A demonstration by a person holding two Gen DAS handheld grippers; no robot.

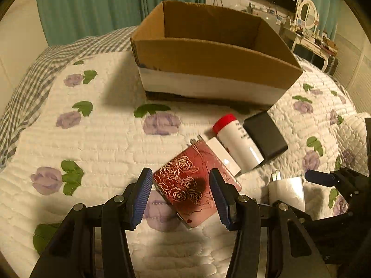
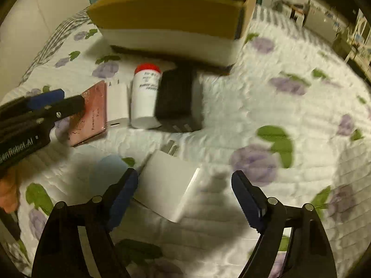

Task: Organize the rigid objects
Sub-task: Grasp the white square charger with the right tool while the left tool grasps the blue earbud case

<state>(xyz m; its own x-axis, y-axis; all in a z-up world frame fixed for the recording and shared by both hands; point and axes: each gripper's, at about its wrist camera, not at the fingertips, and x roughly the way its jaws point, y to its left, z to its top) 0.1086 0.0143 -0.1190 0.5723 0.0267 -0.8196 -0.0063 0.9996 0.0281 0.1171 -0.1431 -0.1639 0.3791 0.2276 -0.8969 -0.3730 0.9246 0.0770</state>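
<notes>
Your left tool [image 1: 180, 197] is sitting wide open around the red rose-patterned box [image 1: 185, 185], one pad on each side and a little daylight showing at both, so you are not gripping it. That box is lying flat on the quilted bed [image 1: 104, 139], tilted toward one o'clock. Running out from it toward two o'clock, you are seeing a slim white box [image 1: 223, 157], the red-capped white bottle [image 1: 238, 143] on its side, then the black box [image 1: 265, 137], all packed close together. The open cardboard box [image 1: 208, 53] is standing at twelve o'clock beyond them.

Your right tool [image 2: 185, 199] is also spread wide, holding nothing. The white charger [image 2: 169, 185] is lying between its fingers, hugging the left pad [image 2: 123, 199] at nine o'clock, with a clear gap on the right side, prongs pointing to twelve.
</notes>
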